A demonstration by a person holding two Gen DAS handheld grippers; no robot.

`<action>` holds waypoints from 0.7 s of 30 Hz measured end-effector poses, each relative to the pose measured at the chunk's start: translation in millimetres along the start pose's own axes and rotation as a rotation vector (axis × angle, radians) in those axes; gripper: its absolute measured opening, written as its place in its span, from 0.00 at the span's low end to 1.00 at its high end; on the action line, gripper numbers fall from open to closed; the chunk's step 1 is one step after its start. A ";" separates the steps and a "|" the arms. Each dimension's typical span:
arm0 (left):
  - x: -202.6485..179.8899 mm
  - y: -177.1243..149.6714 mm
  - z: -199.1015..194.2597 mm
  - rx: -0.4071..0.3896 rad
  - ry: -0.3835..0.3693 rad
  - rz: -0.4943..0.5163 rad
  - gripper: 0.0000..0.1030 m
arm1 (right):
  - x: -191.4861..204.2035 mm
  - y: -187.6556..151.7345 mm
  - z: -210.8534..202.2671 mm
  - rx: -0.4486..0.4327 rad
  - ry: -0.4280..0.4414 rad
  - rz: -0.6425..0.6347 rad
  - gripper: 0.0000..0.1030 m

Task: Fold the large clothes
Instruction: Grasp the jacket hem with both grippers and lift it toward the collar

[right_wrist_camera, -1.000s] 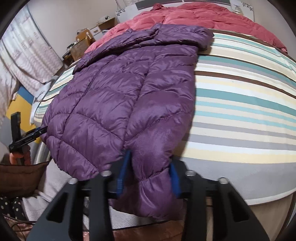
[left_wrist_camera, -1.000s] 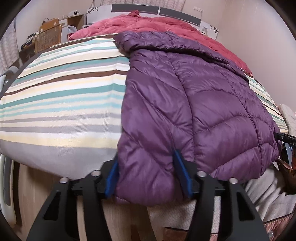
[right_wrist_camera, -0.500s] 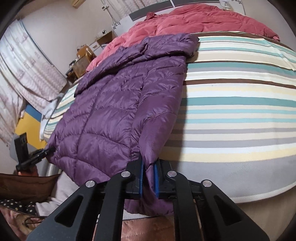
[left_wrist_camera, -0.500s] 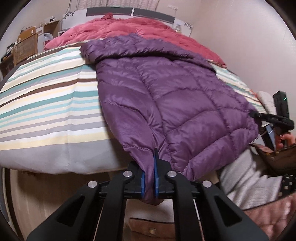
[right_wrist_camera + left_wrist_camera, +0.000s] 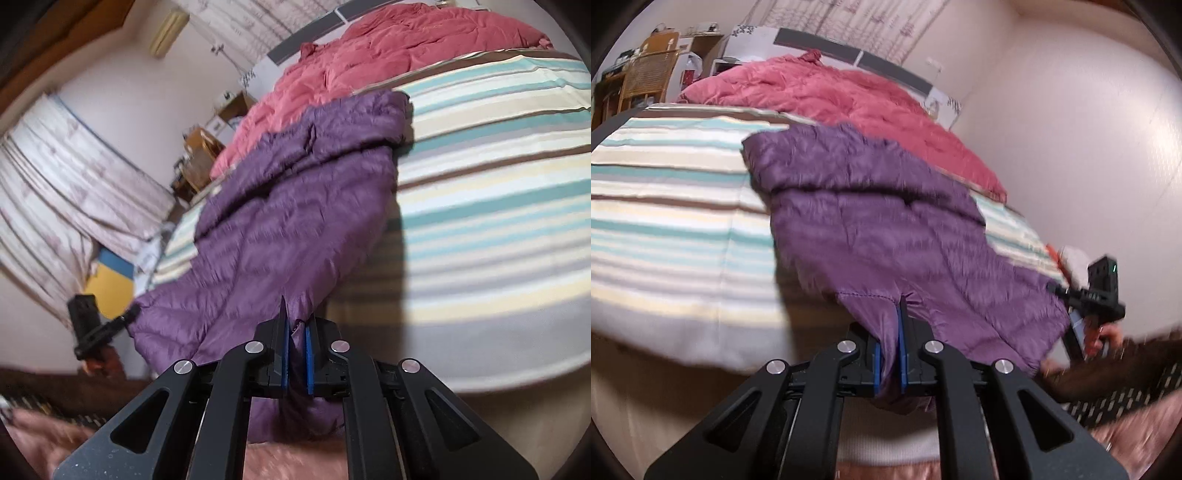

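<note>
Each claw, left (image 5: 891, 347) and right (image 5: 297, 354), apparently pinches the purple jacket's (image 5: 886, 229) hem.

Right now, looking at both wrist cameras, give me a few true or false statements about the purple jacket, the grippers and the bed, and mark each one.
1. The left hand-held gripper is shut on the hem of the purple jacket. True.
2. The right hand-held gripper is open and empty. False: it is shut on the jacket's hem.
3. The jacket lies on a striped bedsheet. True.
4. The pink quilt covers the jacket. False: it lies beyond the jacket, at the far end of the bed.
</note>
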State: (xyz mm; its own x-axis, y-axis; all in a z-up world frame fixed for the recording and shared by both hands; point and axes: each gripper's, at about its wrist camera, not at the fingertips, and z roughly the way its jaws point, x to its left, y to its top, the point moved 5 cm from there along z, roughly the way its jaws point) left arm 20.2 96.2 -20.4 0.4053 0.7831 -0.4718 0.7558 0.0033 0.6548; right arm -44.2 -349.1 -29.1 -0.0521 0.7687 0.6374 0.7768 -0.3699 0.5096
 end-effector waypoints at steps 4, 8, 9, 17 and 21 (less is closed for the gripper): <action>-3.8 34.8 12.4 -0.052 -0.004 0.014 0.07 | 1.5 34.2 4.9 -0.067 0.034 0.008 0.06; -0.3 68.6 32.9 -0.074 0.000 0.014 0.07 | -1.1 64.7 12.7 -0.107 0.051 0.013 0.06; 2.7 75.5 38.0 -0.075 -0.001 0.004 0.07 | -1.9 73.4 15.3 -0.117 0.059 0.017 0.06; 26.5 121.2 76.0 -0.080 0.044 -0.051 0.07 | -10.0 132.8 39.2 -0.158 0.102 0.067 0.06; 36.9 137.4 93.2 -0.068 0.076 -0.062 0.07 | -19.5 157.9 59.5 -0.146 0.092 0.098 0.06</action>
State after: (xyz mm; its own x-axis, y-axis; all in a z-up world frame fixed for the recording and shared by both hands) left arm 187.0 67.6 -2.9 0.3169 0.8251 -0.4677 0.7402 0.0932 0.6659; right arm 116.8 -391.5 4.6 -0.0430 0.6767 0.7350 0.6818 -0.5179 0.5167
